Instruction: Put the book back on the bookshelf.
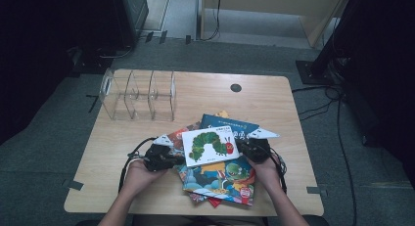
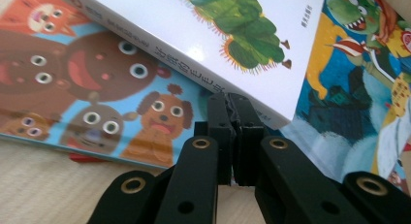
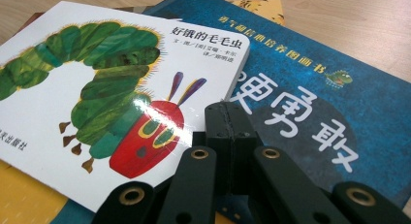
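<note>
Wooden table (image 1: 147, 138), caterpillar book (image 1: 210, 146) between two closed grippers.

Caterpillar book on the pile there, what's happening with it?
A person works at it from both sides with two hand-held tools. The left claw is shut, its tips at the spine edge of the white caterpillar book. The right claw is shut at the opposite edge. The book lies on top of a loose pile of picture books on the wooden table. The clear divider rack stands empty.
</note>
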Tool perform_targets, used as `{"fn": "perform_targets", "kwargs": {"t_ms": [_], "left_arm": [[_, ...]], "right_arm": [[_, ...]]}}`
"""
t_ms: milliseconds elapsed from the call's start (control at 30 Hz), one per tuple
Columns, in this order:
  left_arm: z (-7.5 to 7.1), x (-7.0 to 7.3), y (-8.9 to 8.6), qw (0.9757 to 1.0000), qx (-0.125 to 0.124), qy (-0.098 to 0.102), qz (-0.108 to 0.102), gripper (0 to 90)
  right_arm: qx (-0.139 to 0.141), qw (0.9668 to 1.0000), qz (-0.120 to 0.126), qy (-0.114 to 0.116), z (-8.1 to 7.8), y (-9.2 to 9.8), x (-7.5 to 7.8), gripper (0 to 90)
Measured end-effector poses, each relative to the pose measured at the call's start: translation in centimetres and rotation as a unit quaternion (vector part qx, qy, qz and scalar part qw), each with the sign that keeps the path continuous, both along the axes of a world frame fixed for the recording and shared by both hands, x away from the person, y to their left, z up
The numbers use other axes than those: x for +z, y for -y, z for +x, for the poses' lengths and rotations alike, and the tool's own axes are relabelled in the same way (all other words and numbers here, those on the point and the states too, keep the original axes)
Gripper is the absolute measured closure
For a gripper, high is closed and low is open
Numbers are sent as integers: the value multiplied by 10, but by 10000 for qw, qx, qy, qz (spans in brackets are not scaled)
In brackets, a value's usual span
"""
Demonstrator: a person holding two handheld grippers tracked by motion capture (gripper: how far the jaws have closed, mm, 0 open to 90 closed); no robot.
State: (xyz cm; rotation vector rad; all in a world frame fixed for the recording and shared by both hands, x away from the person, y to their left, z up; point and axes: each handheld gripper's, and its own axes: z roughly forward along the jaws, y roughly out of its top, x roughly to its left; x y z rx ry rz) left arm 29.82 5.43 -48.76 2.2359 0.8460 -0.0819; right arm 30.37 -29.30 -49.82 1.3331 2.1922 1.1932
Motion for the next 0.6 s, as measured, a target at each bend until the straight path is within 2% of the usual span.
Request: {"fn": "perform_targets", "kwargs": {"t_ms": [100, 200, 333, 467, 600], "left_arm": [[2, 0, -3, 10000, 72, 41, -27, 860], [7, 0, -10, 9995, 280, 129, 9, 890], [15, 4, -18, 9991, 391, 151, -72, 900], [27, 8, -24, 9984, 499, 202, -153, 900], [38, 8, -25, 9984, 520, 178, -125, 900]], "right_arm": [[60, 10000, -8, -3, 5, 0, 0, 900], [87, 10000, -6, -45, 7, 1, 1, 900], [90, 9999, 26, -89, 7, 2, 3, 900], [110, 9999, 33, -124, 2, 3, 5, 900], [127, 9999, 37, -108, -8, 4, 5, 900]]}}
